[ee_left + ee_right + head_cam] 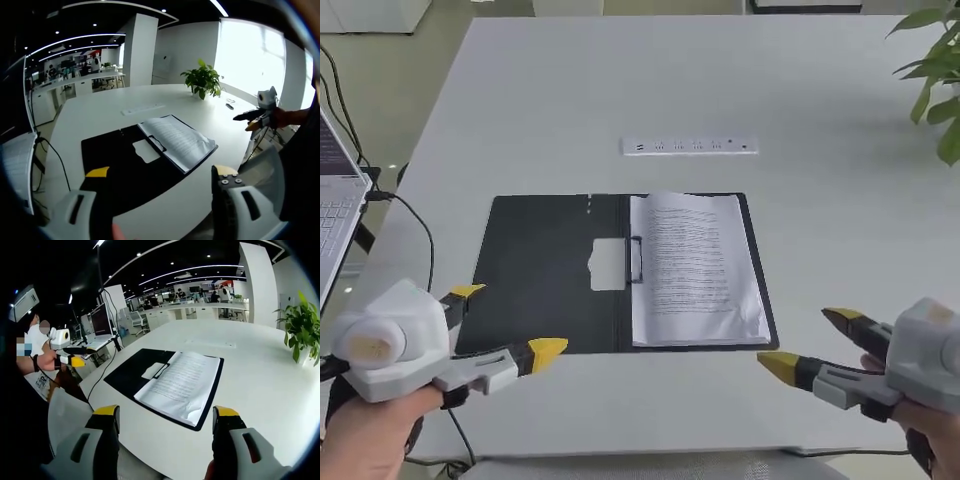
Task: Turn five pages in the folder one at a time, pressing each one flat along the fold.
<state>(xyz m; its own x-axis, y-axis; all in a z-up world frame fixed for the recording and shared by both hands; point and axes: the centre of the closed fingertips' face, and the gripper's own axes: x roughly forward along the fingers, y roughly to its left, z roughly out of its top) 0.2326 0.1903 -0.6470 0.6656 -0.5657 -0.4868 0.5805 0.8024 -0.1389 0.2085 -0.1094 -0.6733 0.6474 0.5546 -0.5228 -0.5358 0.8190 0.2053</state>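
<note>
Left gripper (pixel 510 320): white body, yellow-tipped jaws spread wide, empty, over the near table edge.
Right gripper (pixel 808 338): same build, jaws likewise apart, holding nothing, near the folder's right corner.
Black plastic folder (pixel 545 270): open flat on the white table (pixel 840 220), beyond both grippers.
White printed page stack (pixel 695 265): on the folder's right half.
White power strip (pixel 690 147): past the folder's far edge.

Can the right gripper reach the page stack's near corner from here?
Probably yes: the right gripper is open, just off the folder at its near right corner, with only bare table between it and the page stack.
</note>
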